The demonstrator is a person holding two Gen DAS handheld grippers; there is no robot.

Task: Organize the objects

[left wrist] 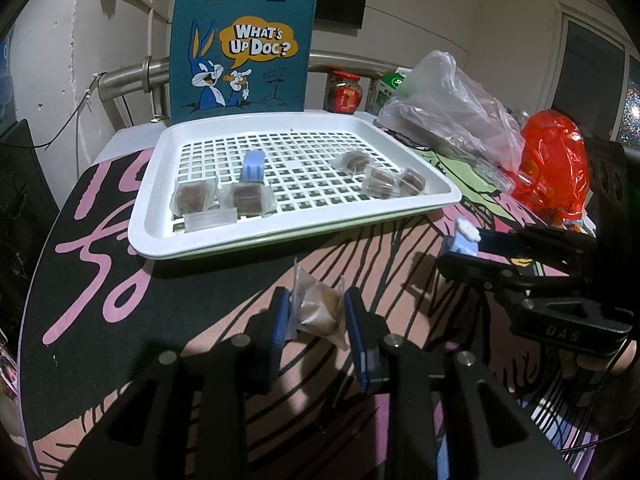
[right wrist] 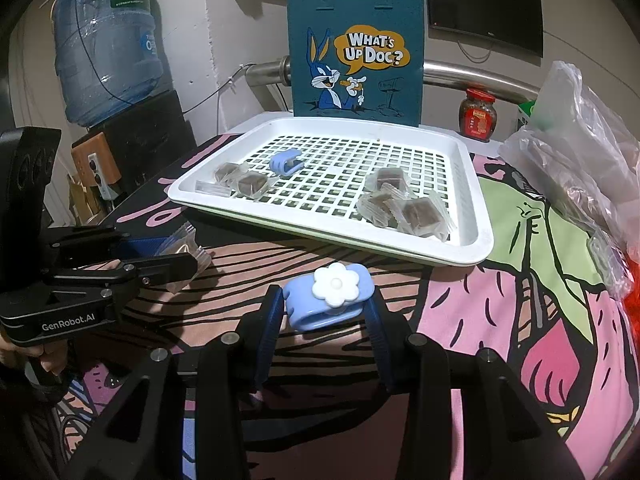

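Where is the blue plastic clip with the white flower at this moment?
The blue plastic clip with the white flower is held between the right gripper's fingers, above the patterned tablecloth, just in front of the white perforated plastic tray's near edge.

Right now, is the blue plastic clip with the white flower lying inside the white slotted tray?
No, the blue flower clip is held in the right claw, in front of the tray.

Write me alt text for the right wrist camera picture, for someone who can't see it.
The right gripper holds a blue clip with a white flower above a cartoon-print table, in front of a white slotted tray holding wrapped brown sweets and another blue clip. At left, the left gripper holds a small clear bag; a teal rabbit tote bag stands behind.
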